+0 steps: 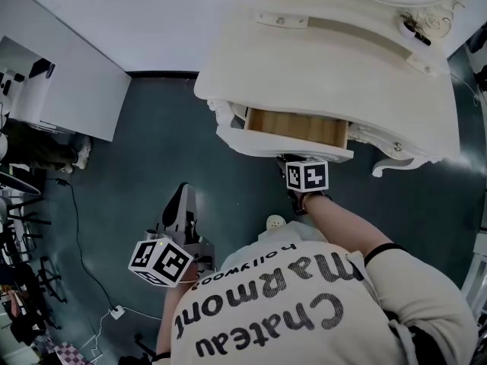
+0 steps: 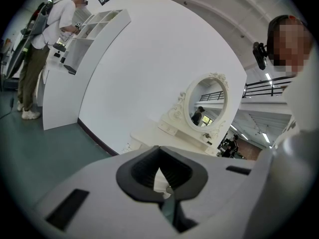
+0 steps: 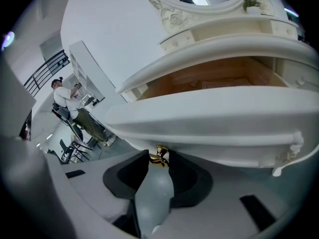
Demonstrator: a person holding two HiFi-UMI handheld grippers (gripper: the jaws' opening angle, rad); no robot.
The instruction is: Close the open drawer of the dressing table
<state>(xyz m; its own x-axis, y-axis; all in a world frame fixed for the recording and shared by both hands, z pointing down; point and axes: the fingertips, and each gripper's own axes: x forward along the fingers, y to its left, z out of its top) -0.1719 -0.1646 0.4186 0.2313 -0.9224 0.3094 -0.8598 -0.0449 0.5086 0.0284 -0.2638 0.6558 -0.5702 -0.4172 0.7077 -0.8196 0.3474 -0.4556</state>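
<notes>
The cream dressing table (image 1: 327, 67) stands at the top of the head view. Its drawer (image 1: 298, 128) is pulled out and shows a wooden inside. In the right gripper view the white drawer front (image 3: 214, 118) fills the middle, with a small gold knob (image 3: 160, 154) under its lower edge. My right gripper (image 3: 157, 159) has the knob between its tips, and both pads touch it. From the head view that gripper (image 1: 295, 162) sits right at the drawer front. My left gripper (image 1: 181, 200) hangs over the floor well left of the table, shut and empty, its tips (image 2: 159, 167) meeting.
A white cabinet (image 1: 68, 90) stands at the left, with a cable and a plug block (image 1: 116, 311) on the dark floor. A person (image 2: 50, 34) works at a white shelf unit far left. The oval mirror (image 2: 207, 102) tops the table. A curved table leg (image 1: 396, 166) sits right of the drawer.
</notes>
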